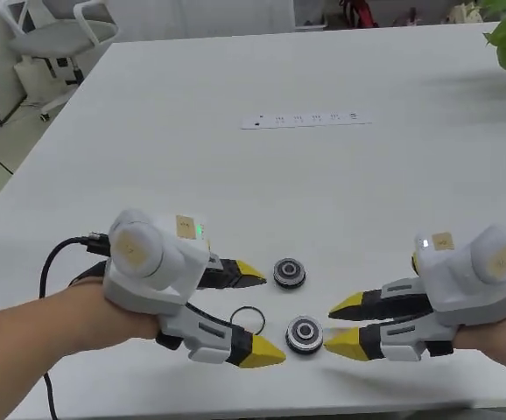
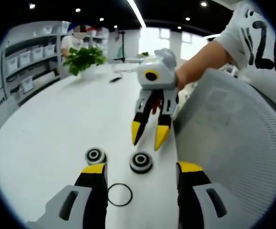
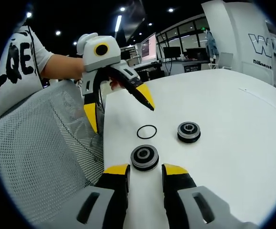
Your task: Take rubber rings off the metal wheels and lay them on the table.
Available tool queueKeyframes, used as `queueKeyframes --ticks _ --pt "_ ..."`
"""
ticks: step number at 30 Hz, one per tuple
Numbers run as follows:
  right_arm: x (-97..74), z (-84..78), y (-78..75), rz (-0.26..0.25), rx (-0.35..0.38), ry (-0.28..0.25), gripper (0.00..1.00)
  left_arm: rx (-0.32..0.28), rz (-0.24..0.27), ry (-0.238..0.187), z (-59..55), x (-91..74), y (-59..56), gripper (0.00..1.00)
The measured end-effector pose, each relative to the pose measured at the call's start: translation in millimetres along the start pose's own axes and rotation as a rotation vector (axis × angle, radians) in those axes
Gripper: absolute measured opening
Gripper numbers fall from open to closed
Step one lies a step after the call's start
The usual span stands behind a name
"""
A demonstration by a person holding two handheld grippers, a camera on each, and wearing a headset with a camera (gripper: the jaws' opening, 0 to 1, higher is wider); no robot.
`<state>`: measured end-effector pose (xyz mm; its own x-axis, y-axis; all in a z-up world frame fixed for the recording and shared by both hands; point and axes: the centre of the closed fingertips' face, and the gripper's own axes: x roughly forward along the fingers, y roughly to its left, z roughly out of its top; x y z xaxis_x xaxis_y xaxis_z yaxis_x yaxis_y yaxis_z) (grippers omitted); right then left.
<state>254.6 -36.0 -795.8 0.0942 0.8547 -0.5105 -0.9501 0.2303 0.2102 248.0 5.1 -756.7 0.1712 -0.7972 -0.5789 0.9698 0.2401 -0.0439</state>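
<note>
White desk (image 1: 340, 192) bears one freed black rubber ring (image 1: 247, 317); left gripper (image 1: 270, 315) and right gripper (image 1: 330, 327), jaws released, should next clamp the round metal wheel (image 1: 305, 333) between them.

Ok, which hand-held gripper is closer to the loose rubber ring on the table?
Left. The left hand-held gripper has the rubber ring between its open jaws; the right hand-held gripper sits past the near wheel, farther off.
</note>
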Motion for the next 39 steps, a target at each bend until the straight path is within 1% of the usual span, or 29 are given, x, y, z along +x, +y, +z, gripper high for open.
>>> queueKeyframes --ticks 7,11,19,22,36,39 --pt "9.1 -4.4 2.9 -0.001 -0.022 0.008 0.25 -0.024 -0.020 0.017 -6.0 10.4 -3.1 0.56" --pt "13.2 -4.8 4.5 0.002 -0.033 0.012 0.25 -0.027 -0.030 0.029 -9.3 15.9 -5.5 0.54" --pt "16.1 -5.7 5.2 0.006 -0.046 0.019 0.25 -0.035 -0.046 0.033 -8.6 26.7 -8.4 0.50" --pt "16.6 -5.9 5.7 0.006 -0.048 0.020 0.25 -0.039 -0.050 0.038 -10.0 31.2 -8.4 0.48" --pt "17.0 -5.6 6.8 0.006 -0.039 0.014 0.25 -0.065 -0.062 0.043 -9.3 41.0 -12.5 0.41" --pt "17.0 -6.0 6.5 0.005 -0.038 0.015 0.25 -0.079 -0.059 0.043 -9.4 42.6 -11.4 0.40"
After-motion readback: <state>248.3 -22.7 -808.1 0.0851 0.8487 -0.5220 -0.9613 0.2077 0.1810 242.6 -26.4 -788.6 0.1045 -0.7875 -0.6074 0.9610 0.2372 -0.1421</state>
